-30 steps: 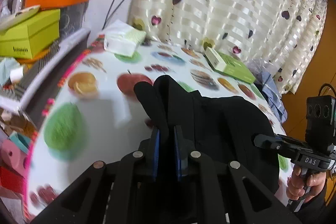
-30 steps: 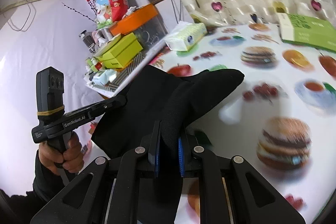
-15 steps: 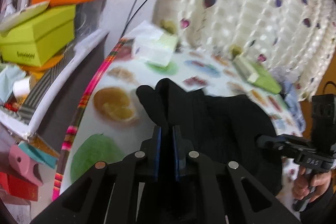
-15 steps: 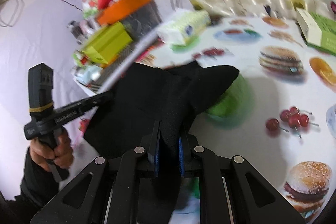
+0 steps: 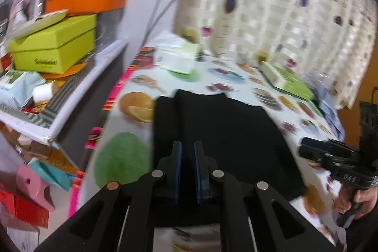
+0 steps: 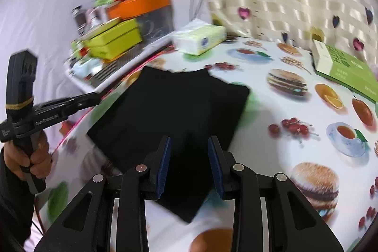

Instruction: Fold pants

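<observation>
Left wrist view: the black pants (image 5: 219, 131) lie flat on the fruit-print table (image 5: 122, 157), filling the middle of the view from about 12 o'clock of the left gripper (image 5: 188, 169) out toward 2 o'clock. The blue pads stand a narrow gap apart, and whether cloth is caught between them I cannot tell; the picture is blurred. The right gripper (image 5: 307, 150) shows at 3 o'clock, at the pants' right edge.

Right wrist view: the pants (image 6: 174, 115) appear as a rough rectangle, a layered edge at 12 o'clock. The right gripper (image 6: 189, 164) is spread wide and empty over the near edge. The left gripper (image 6: 94, 97) reaches in from 9 o'clock to the far left corner. A tissue pack (image 6: 200, 39) sits at 12 o'clock, a green box (image 6: 345, 70) at 2 o'clock.

The cloth looks soft, light and limp, likely to sag and slide on the slick table. Best pinched at the corners, through all layers.
</observation>
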The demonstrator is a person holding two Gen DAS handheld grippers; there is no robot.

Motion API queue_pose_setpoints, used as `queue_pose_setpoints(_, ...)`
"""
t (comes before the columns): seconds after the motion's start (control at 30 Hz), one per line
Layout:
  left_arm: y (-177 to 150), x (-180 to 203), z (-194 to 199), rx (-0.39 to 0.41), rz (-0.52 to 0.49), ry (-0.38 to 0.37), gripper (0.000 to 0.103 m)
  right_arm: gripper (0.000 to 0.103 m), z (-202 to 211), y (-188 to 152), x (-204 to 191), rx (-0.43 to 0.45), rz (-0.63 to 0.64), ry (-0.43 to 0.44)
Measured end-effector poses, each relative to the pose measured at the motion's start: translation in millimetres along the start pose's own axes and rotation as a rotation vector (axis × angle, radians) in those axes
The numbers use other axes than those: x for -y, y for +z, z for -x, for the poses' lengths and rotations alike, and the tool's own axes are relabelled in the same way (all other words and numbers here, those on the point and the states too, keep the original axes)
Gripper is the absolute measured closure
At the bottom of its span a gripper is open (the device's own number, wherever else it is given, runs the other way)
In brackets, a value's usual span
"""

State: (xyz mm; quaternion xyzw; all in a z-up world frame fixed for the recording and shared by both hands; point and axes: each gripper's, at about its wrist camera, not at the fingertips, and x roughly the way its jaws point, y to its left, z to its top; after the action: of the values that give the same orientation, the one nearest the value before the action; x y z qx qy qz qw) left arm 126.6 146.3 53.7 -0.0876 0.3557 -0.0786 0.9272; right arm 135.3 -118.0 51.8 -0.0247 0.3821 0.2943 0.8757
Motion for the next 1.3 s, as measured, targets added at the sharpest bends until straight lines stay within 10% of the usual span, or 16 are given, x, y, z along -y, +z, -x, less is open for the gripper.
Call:
queue_pose_setpoints(0.2, -25.5, 22.1, -19.0, -0.086, -0.070, 0.008, 0.092, 0.069, -25.2, -24.0, -11.1, -0.096, 0.046, -0.020)
queue_pose_setpoints(0.5, -34.0, 26.3, -3.0, -0.058, -0.071, 0.063, 0.091, 0.069, 2.9, -28.5, -15.1, -0.047, 0.024, -0.044)
queue_pose_setpoints(0.6, -43.3, 33.5, 13.0, -0.037, -0.050, 0.092, 0.091, 0.051, 21.8, -38.4, -21.2, -0.024, 0.025, -0.054)
queue_pose_setpoints(1.3, -98.2, 89.6, 69.7, 0.024, -0.014, 0.198, 0.090, 0.051, 62.5, -88.7, -58.0, -0.008, 0.086, -0.100)
